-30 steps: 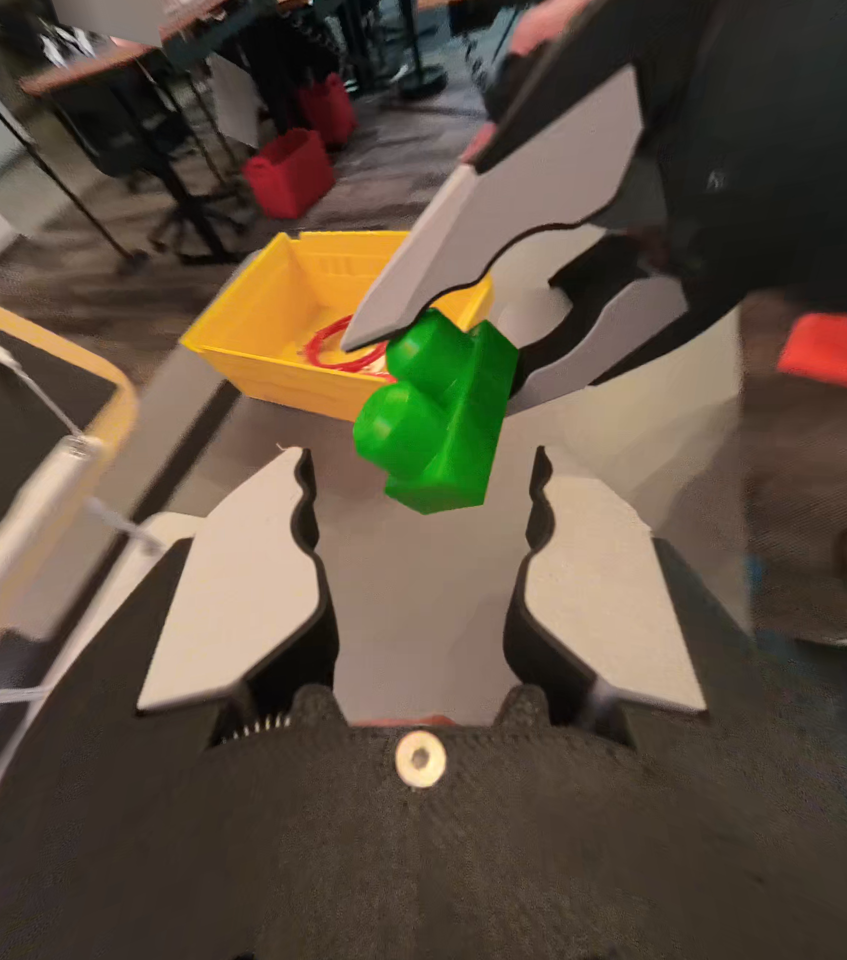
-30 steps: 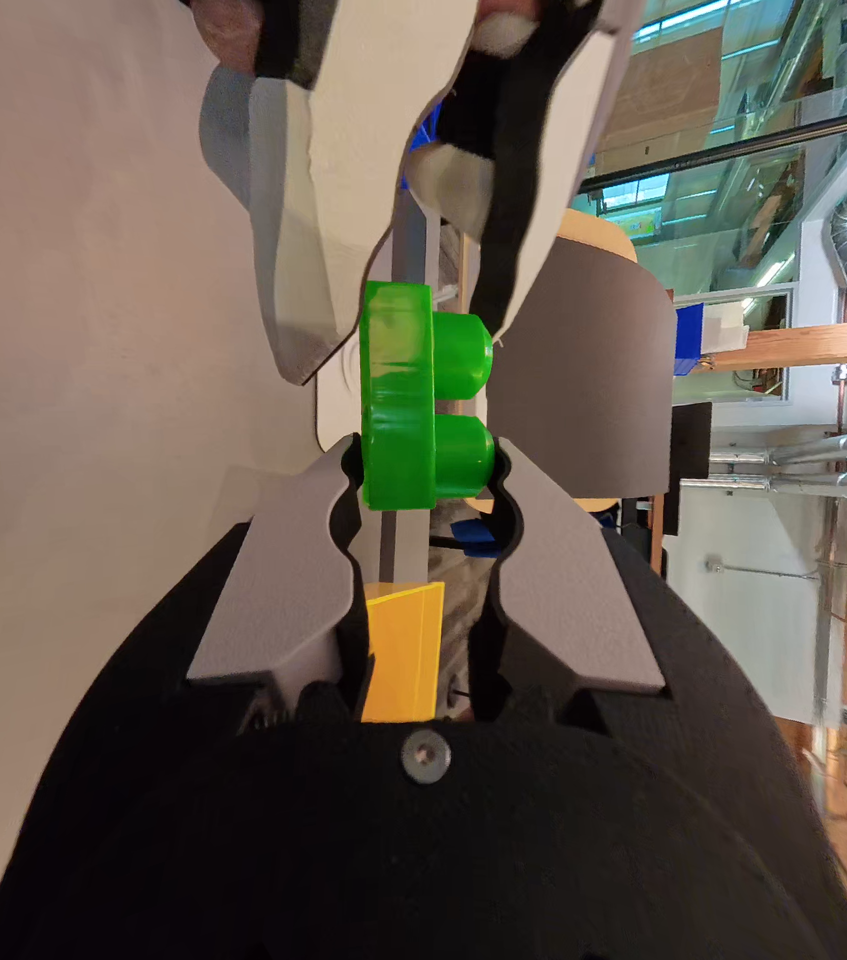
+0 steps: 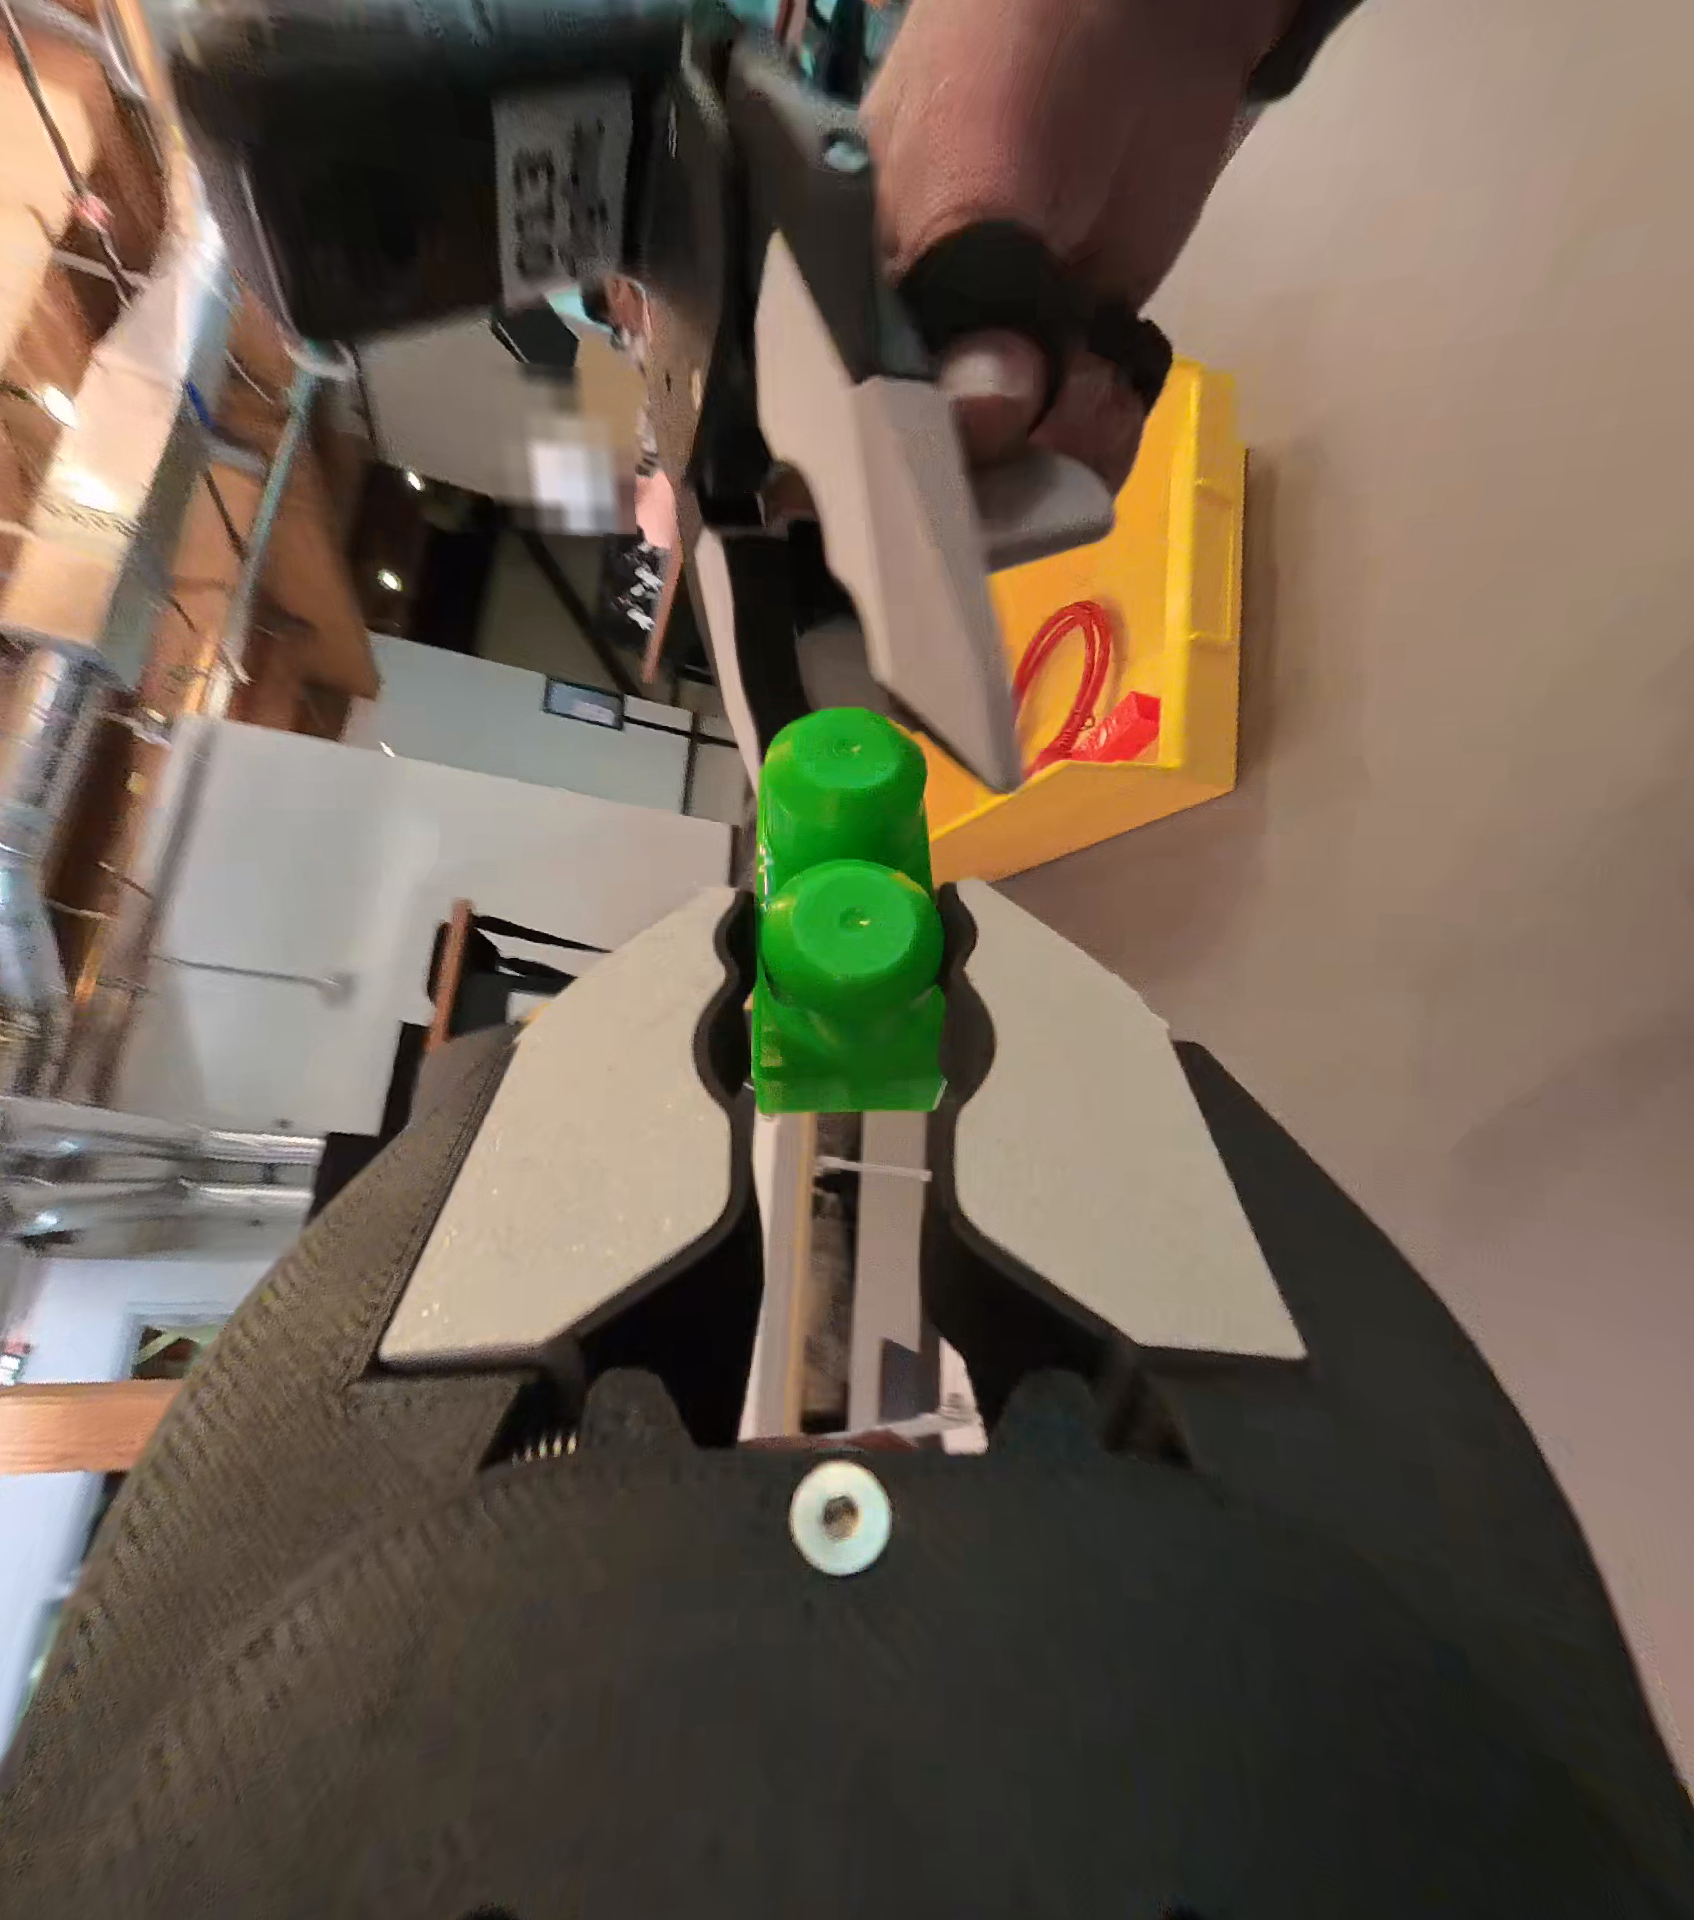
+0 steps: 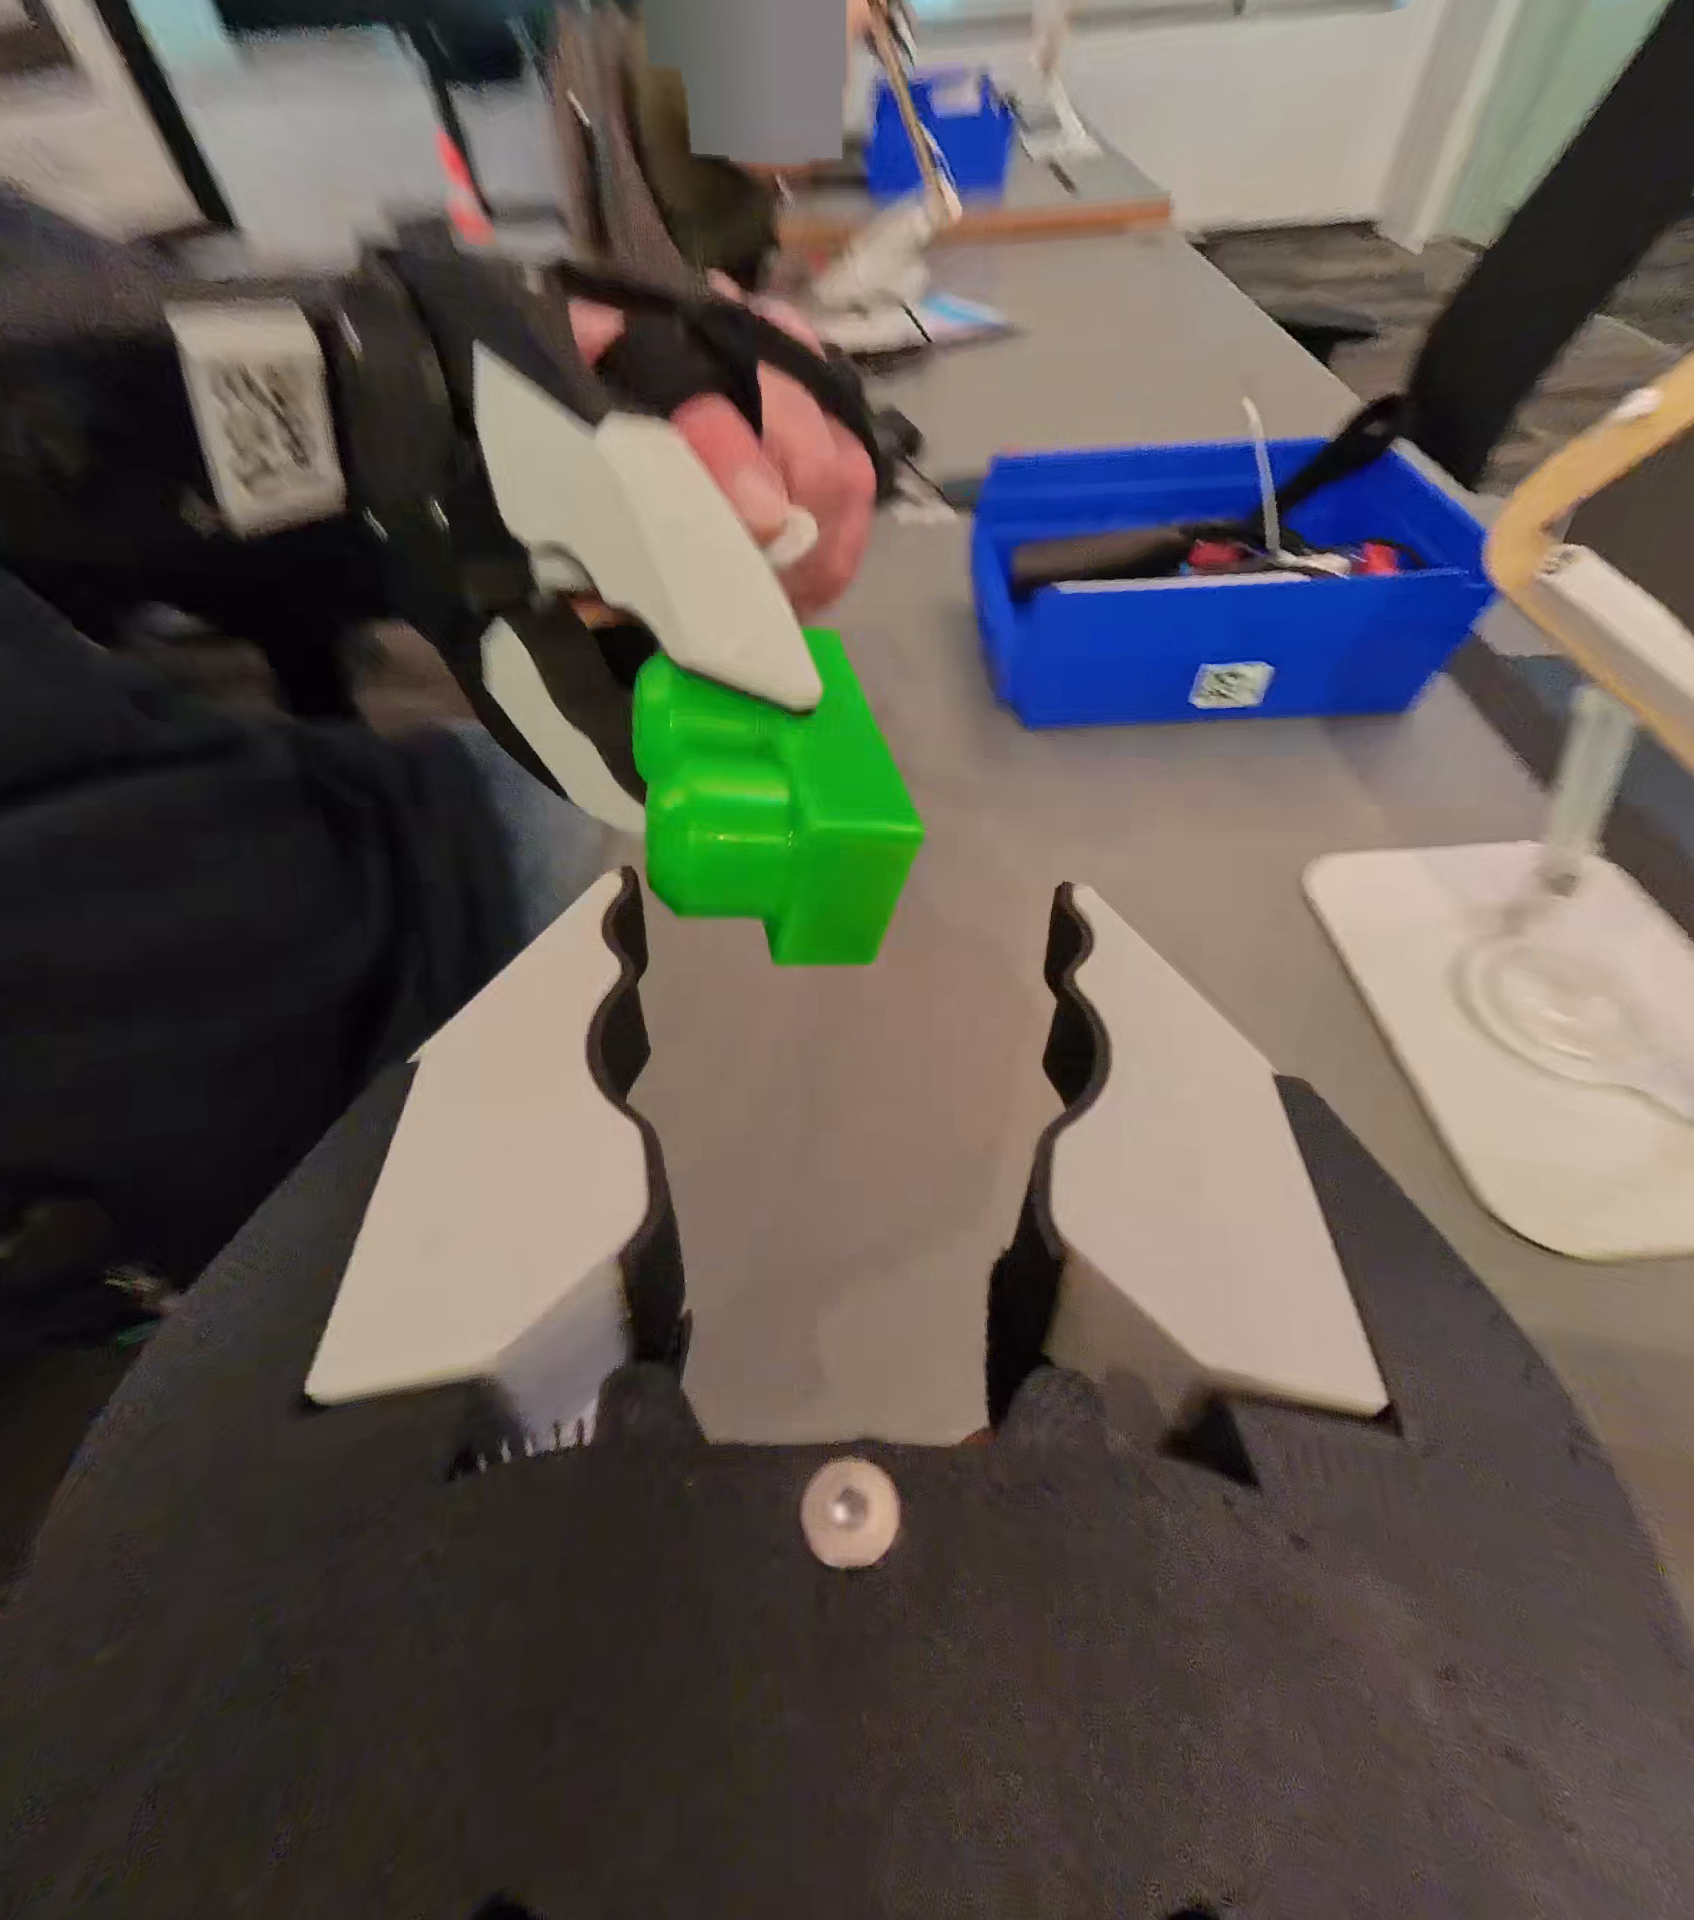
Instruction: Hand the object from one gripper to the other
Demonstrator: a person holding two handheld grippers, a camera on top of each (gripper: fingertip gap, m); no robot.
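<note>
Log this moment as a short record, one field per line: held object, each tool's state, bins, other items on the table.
held object: green block, two round studs, clamped between the left tool's fingers
left tool: shut on the green block
right tool: open, empty, apart from the block
yellow bin: on the table, holds a red wire loop
blue bin: on the grey table, holds mixed items, too blurred to name
other: white stand base at the right of the right wrist view

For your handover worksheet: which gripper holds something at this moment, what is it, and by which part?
The left gripper holds the green block, clamped across its near end beside one stud. The right gripper is open, empty.
</note>
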